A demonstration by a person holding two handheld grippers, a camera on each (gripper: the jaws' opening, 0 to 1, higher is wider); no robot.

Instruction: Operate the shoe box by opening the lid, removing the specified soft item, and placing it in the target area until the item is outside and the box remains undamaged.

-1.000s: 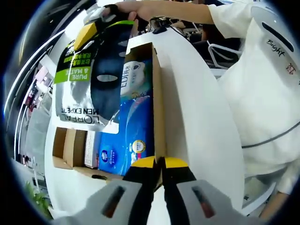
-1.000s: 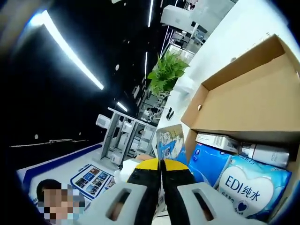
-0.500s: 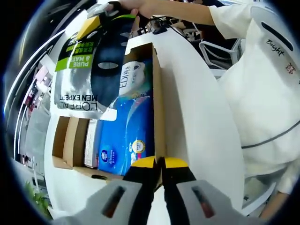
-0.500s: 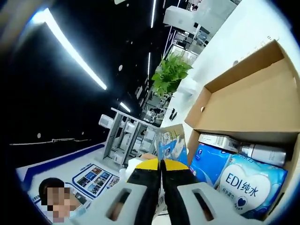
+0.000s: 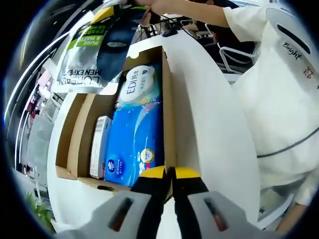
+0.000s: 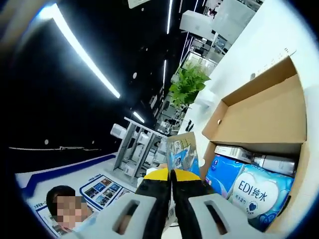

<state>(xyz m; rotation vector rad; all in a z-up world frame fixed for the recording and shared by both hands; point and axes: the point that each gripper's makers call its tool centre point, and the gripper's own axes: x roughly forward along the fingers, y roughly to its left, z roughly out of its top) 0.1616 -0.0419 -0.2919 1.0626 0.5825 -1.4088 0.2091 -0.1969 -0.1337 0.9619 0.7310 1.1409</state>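
Note:
An open cardboard shoe box (image 5: 167,107) lies on a white table, holding a blue tissue pack (image 5: 132,144), a white EDI pack (image 5: 140,84) and a slim carton (image 5: 99,145). My left gripper (image 5: 169,173) is shut on the box's near side wall. Beyond the far end of the box, my right gripper (image 5: 110,11) holds a flat L'Oreal face-mask sachet (image 5: 92,47) in the air. In the right gripper view my right gripper (image 6: 171,174) is shut on the sachet (image 6: 182,151), with the box (image 6: 264,112) and EDI pack (image 6: 258,191) below to the right.
A person in a white top (image 5: 279,84) stands at the table's right side, with an arm reaching over the box's far end. White table surface (image 5: 209,129) runs beside the box. A potted plant (image 6: 189,84) and shelving (image 6: 134,147) stand farther off.
The right gripper has lifted the sachet up and away from over the box, uncovering the EDI pack and the box's left side. The left gripper stays on the box wall.

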